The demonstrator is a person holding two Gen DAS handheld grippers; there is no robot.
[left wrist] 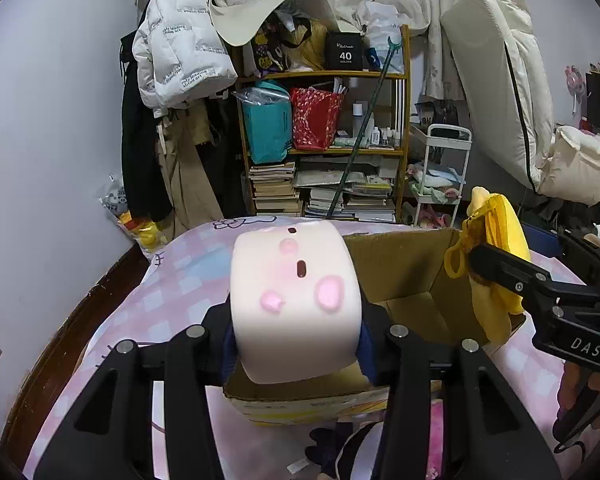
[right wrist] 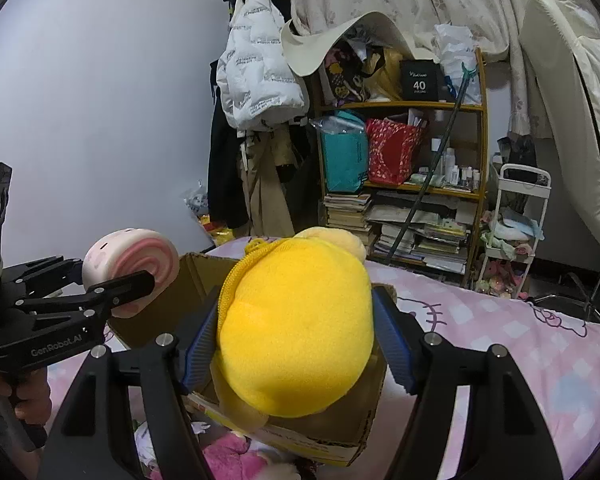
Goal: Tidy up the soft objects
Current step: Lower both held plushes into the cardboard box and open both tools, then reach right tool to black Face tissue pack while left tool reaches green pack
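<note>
Left tool clamped on pink roll-cake plush, held above near edge of open cardboard box. Right tool gripping yellow plush between blue pads, also over box, not released. Box sitting on bed, interior looks empty as far as visible. More plush items lying on bed in front of box, still unsorted. Progress judged early: two toys about to drop in, rest left. Behind: cluttered bookshelf, curtain.
</note>
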